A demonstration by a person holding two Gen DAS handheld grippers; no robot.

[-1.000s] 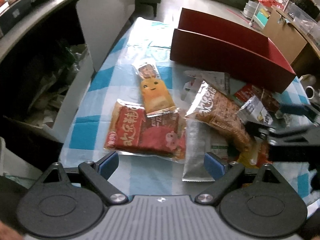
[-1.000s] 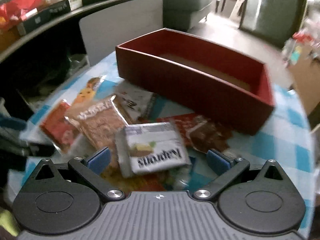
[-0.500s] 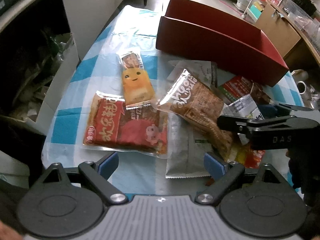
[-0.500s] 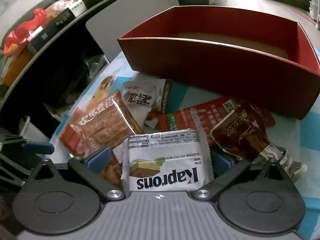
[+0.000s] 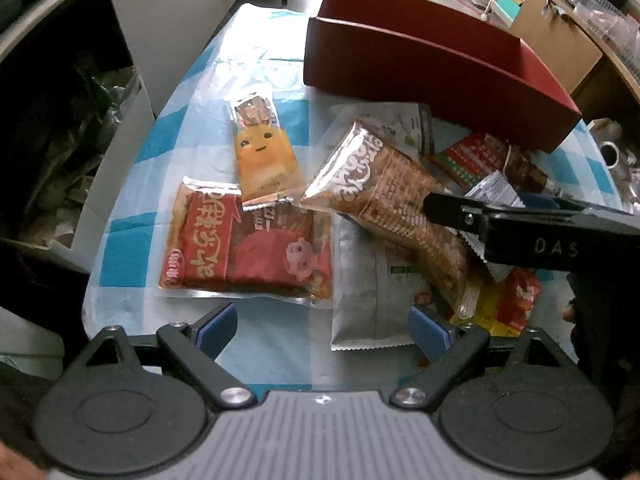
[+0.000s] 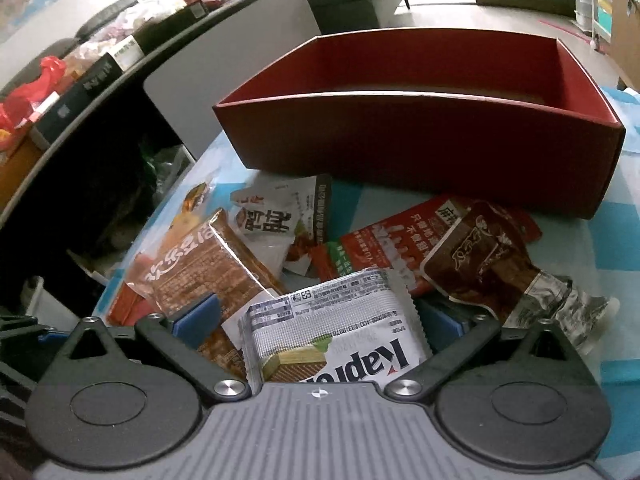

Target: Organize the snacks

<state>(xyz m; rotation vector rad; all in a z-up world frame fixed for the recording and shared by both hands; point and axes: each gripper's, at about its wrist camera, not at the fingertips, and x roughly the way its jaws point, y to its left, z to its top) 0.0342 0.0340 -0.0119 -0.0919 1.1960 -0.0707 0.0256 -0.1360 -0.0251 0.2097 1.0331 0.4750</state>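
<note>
The right gripper [image 6: 318, 320] pinches the silver Kaprons wafer packet [image 6: 332, 336] just above the snack pile, the open red box [image 6: 420, 152] close behind, while the left gripper [image 5: 322, 330], fingers spread, hovers over checked tablecloth [image 5: 276, 344] near its front edge.

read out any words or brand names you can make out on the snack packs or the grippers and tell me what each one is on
"Kapro", last letters hidden: silver wafer pack between the right gripper fingers.
"DAS": black body of the right gripper in the left wrist view.
Chinese characters on the red pack, brown pack and other wrappers: not read here.
Barcode digits: too small.
</note>
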